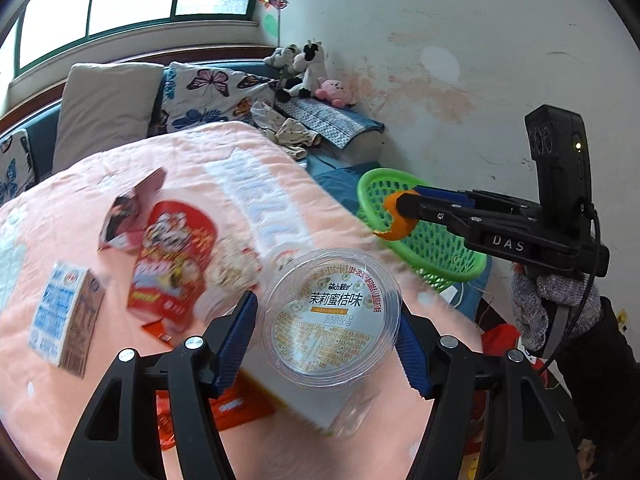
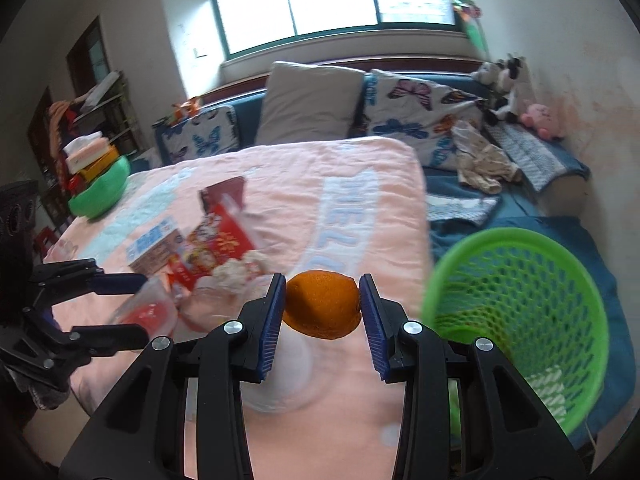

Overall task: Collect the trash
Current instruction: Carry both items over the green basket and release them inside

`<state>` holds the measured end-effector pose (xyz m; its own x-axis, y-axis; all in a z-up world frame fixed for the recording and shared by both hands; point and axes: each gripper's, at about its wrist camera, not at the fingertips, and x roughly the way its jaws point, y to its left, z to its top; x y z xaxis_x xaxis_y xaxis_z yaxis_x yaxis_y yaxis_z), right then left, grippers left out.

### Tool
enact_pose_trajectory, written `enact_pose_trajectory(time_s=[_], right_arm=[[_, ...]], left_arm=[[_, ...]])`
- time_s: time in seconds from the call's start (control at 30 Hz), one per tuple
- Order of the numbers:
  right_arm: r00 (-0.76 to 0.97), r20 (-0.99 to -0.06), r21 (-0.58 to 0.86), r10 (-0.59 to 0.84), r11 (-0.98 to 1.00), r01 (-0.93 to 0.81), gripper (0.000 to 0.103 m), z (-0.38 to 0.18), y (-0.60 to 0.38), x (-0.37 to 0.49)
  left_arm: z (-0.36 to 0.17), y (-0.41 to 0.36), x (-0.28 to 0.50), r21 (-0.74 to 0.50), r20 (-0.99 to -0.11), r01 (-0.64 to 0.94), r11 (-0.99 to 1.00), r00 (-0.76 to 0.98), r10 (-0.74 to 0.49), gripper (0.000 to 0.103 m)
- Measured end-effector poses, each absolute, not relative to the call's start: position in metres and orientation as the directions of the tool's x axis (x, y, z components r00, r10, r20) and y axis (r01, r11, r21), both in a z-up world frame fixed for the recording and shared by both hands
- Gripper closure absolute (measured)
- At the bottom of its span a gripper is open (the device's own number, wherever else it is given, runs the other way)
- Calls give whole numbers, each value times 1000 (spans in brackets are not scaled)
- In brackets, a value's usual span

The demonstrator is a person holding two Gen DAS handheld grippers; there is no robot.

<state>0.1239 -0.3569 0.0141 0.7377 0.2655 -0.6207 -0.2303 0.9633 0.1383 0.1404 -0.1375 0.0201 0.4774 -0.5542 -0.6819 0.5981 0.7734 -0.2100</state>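
Observation:
My left gripper [image 1: 326, 338] is shut on a clear plastic cup [image 1: 332, 316] with a printed lid, held above the pink blanket [image 1: 200, 168]. My right gripper [image 2: 323, 318] is shut on an orange peel [image 2: 322, 304]. In the left wrist view the right gripper [image 1: 394, 210] holds the orange peel [image 1: 394, 220] just over the near rim of the green mesh basket [image 1: 440, 248]. The basket [image 2: 516, 312] lies to the right of the peel in the right wrist view. A red snack bag [image 1: 168, 256], a blue-white milk carton [image 1: 66, 312] and a dark red wrapper [image 1: 132, 208] lie on the blanket.
Pillows [image 2: 312, 100] and plush toys [image 1: 308, 72] line the sofa back. The marked wall [image 1: 460, 60] stands behind the basket. Crumpled cloth [image 2: 484, 160] lies on the blue seat. A green bowl with boxes [image 2: 100, 188] sits far left. Orange packaging [image 1: 236, 408] lies under the left gripper.

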Motion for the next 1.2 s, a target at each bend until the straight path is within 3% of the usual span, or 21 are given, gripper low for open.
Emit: enact_pose_trajectory(time_s=[0.4, 1.2], right_arm=[[747, -662, 122, 71, 992, 14, 63, -6, -450, 124], [766, -643, 167, 2, 976, 137, 45, -17, -514, 72]], left_arm=[[26, -222, 168, -214, -714, 646, 733, 409, -569, 40], [2, -347, 212, -261, -780, 648, 716, 296, -551, 40]])
